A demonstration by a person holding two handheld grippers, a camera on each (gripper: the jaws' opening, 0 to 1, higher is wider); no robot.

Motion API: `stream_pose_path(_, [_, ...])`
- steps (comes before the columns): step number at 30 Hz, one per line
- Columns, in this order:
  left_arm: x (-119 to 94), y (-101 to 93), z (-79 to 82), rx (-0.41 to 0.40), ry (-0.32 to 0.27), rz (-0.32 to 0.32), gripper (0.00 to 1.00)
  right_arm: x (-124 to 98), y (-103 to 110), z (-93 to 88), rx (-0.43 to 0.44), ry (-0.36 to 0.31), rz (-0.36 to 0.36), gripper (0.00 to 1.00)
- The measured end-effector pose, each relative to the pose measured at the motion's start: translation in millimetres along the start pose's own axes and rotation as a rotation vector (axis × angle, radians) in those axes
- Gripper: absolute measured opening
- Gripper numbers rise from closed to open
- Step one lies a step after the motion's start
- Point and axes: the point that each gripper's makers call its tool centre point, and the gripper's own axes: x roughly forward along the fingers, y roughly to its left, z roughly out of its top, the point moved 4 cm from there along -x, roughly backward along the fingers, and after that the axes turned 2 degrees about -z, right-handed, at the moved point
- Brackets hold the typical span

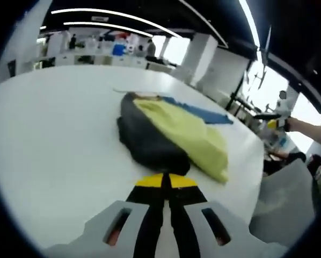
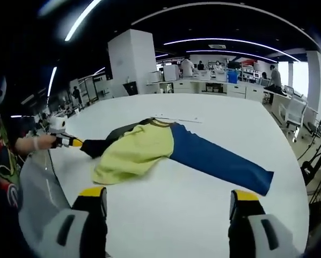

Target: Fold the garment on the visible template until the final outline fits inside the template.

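Bare white tabletop [image 2: 203, 215] lies open near and right of the garment [image 2: 166, 150], the only obstacle; far tabletop is open too.

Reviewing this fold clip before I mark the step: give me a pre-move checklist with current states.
1. Left gripper shut at the dark edge of the garment: ok; cloth between the jaws: cannot tell.
2. Right gripper open, clear of cloth: ok.
3. Garment fully on the white table: ok.
4. Blue leg folded in: not ok, it lies stretched out.
5. Template outline around the garment: cannot tell.
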Motion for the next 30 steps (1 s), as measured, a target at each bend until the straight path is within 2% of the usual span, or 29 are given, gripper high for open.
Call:
stream_pose_path(3, [-9, 6.0, 7.5, -0.002, -0.014, 0.015, 0.0, 2, 2, 1.1, -0.003, 0.001, 0.006, 0.95])
stream_pose_path(7, [-26, 26.6, 23.4, 0.003, -0.04, 0.053, 0.0, 5, 6, 3.1, -0.006, 0.0, 0.015, 0.95])
stream_pose_path(8, [-29, 25.3, 26.2, 0.0, -0.046, 0.06, 0.0, 6, 6, 3.4, -0.005, 0.0, 0.017, 0.95])
stream_pose_path(12, [-40, 49.5, 33.7, -0.007, -0.06, 0.094, 0.0, 9, 9, 2.2, -0.014, 0.012, 0.024, 0.95])
stream_pose_path(15, [-47, 79.4, 39.6, -0.032, -0.074, 0.138, 0.0, 11, 13, 2.4, -0.013, 0.016, 0.027, 0.95])
stream_pose_path(16, [-47, 79.0, 38.2, -0.034, -0.077, 0.154, 0.0, 12, 14, 2.5, -0.015, 0.019, 0.028, 0.95])
stream_pose_path(20, [-51, 103.4, 42.9, -0.04, -0.077, 0.201, 0.0, 12, 14, 2.6, -0.014, 0.023, 0.031, 0.95])
stream_pose_path(26, [-53, 122.9, 56.0, -0.02, -0.082, 0.223, 0.0, 8, 22, 11.3, -0.017, -0.003, 0.043, 0.96])
stream_pose_path(30, [-52, 125.9, 65.3, 0.004, -0.078, 0.227, 0.0, 7, 32, 20.6, -0.045, -0.024, 0.052, 0.98])
